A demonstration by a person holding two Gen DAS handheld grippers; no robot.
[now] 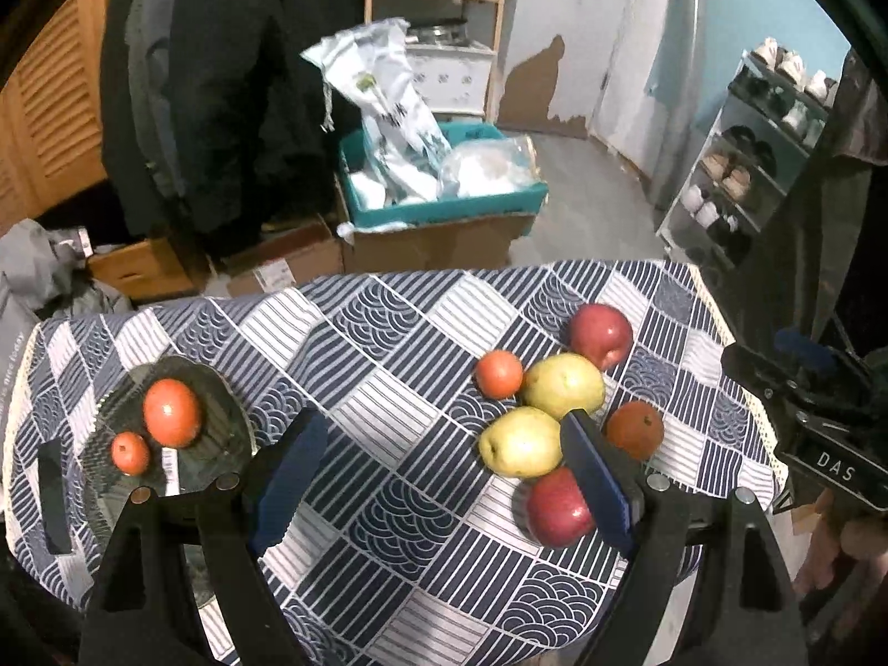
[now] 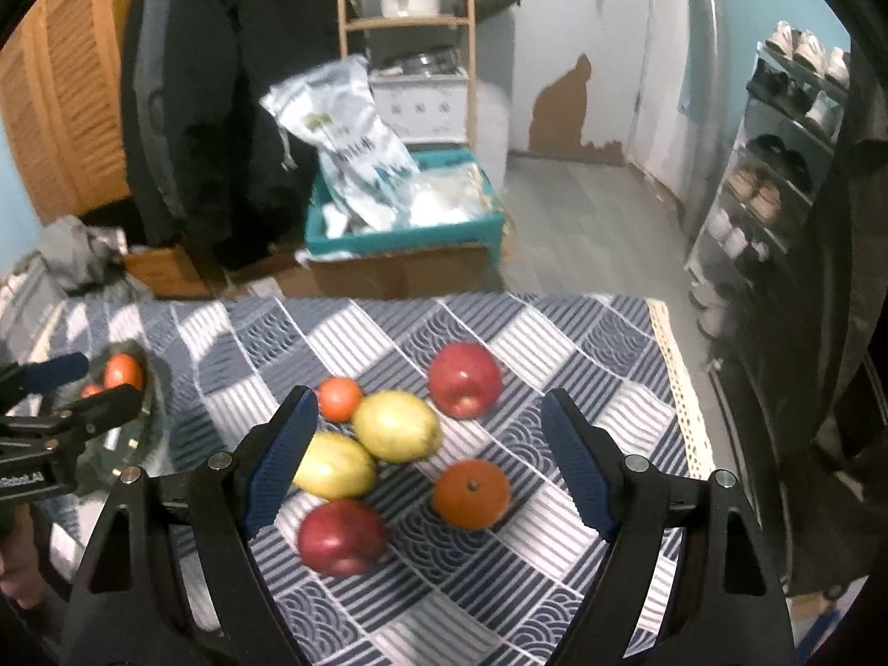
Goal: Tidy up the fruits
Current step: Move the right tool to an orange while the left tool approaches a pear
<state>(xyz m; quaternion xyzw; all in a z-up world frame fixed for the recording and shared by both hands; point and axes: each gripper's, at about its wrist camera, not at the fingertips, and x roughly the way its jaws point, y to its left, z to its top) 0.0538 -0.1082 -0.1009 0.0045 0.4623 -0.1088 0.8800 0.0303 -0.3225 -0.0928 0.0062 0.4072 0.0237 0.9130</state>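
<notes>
On the blue-and-white patterned tablecloth (image 1: 388, 344), six loose fruits: two red apples (image 1: 600, 334), two yellow-green pears (image 1: 563, 386), two orange tomatoes (image 1: 499, 373), clustered near the right edge. On the round glass plate (image 1: 222, 388) at left, two more tomatoes (image 1: 172, 412). Bare cloth between. Left gripper (image 1: 444, 477) and right gripper (image 2: 430, 466): both spread wide, holding nothing.

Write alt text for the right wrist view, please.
The open right gripper hangs over loose fruit on a checked tablecloth: two apples, two pears, two oranges. The left gripper is by a glass plate.
</notes>
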